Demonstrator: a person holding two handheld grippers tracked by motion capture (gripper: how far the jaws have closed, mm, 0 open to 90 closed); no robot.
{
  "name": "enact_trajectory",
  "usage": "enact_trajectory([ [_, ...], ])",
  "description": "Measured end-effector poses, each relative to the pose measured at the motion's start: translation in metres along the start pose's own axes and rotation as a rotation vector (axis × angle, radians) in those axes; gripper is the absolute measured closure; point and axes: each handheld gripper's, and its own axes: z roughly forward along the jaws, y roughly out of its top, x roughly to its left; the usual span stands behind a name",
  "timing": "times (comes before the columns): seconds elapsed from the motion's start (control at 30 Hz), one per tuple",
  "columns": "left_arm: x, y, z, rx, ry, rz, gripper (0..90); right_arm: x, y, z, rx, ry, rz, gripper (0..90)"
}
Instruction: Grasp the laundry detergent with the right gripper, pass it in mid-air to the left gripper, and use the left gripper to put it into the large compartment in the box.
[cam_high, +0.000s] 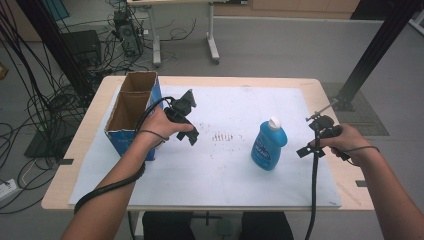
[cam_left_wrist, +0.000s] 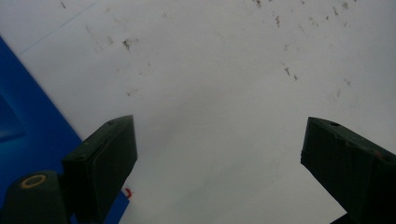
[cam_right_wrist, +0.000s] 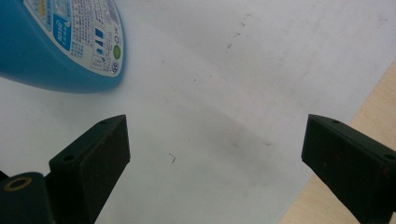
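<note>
I see the wooden table with a white sheet covering most of its top; beyond it lies grey floor with tangled cables and another desk's legs. The sheet carries small brown specks ahead of my left jaws, and its bare middle gives wide room between the two tools. The open cardboard box, blue outside, stands just beside my left gripper, on its outer side; in the left gripper view its blue wall runs right next to one jaw. That gripper's jaws are spread wide, with nothing between them but sheet.

My right gripper also has its jaws spread wide, empty, hovering over the sheet's edge, where bare wood shows past the outer jaw. The blue bottle with its white cap stands upright ahead of and beside the inner jaw, apart from it. Its label has fine print and small symbols, too small for me to read.
</note>
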Motion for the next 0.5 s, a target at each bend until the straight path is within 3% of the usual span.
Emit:
enact_trajectory([
  [0.5,-0.011,-0.016,0.004,-0.013,-0.014,0.017,11.0,0.006,-0.013,0.002,-0.021,0.019,0.004,7.7],
])
